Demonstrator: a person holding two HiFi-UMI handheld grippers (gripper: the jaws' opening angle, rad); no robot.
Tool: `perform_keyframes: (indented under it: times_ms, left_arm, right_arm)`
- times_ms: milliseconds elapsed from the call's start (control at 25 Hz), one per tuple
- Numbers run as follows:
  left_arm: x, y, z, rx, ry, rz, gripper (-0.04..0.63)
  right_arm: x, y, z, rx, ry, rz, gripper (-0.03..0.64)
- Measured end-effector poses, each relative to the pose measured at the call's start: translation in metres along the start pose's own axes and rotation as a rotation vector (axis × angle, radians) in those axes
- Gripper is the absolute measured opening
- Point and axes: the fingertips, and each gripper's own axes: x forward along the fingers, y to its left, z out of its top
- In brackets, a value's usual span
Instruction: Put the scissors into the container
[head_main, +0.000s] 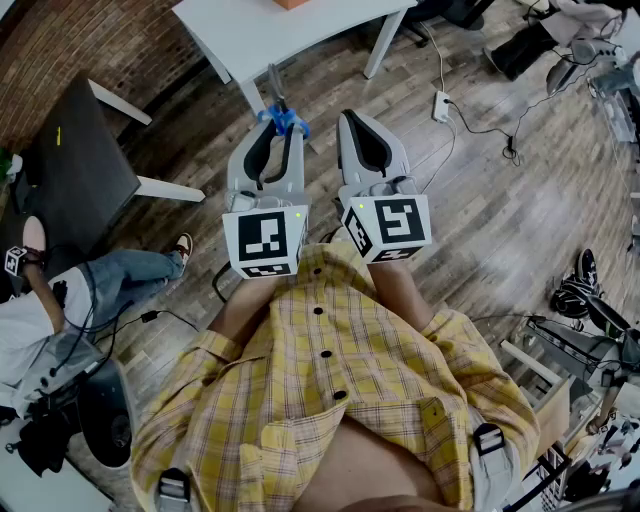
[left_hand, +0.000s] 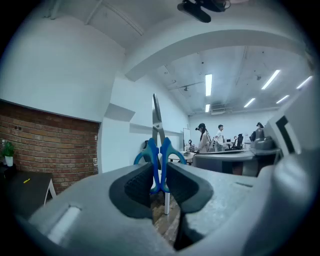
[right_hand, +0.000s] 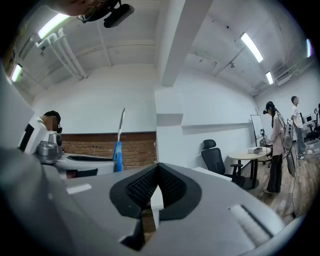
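scissors (left_hand: 157, 122) are clamped by the handles in the left gripper (left_hand: 159, 172), right gripper (right_hand: 156, 176) closed empty; slippage is risked on tilting

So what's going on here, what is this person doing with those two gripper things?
A person in a yellow plaid shirt holds a gripper in each hand above a wooden floor. The left gripper is clamped on the blue handles of a pair of scissors, with the blades pointing away from it towards a white table ahead. The right gripper is shut with nothing between its fingers. The scissors are in the air, not yet in any container.
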Motion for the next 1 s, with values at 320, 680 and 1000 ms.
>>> perform_keyframes:
  times_ms: [320, 680, 1000]
  left_arm:
    - [0.01, -0.017, 0.005, 0.017, 0.003, 0.021, 0.084]
    - [0.034, -0.043, -0.005, 0.035, 0.002, 0.062, 0.084]
    - [0.041, -0.061, -0.014, 0.033, 0.034, 0.098, 0.084]
  right_arm:
    - [-0.004, -0.018, 0.006, 0.007, -0.009, 0.025, 0.006]
    - [-0.007, -0.051, -0.004, 0.003, -0.005, 0.08, 0.006]
    - [-0.014, -0.075, -0.025, 0.055, 0.051, 0.109, 0.006]
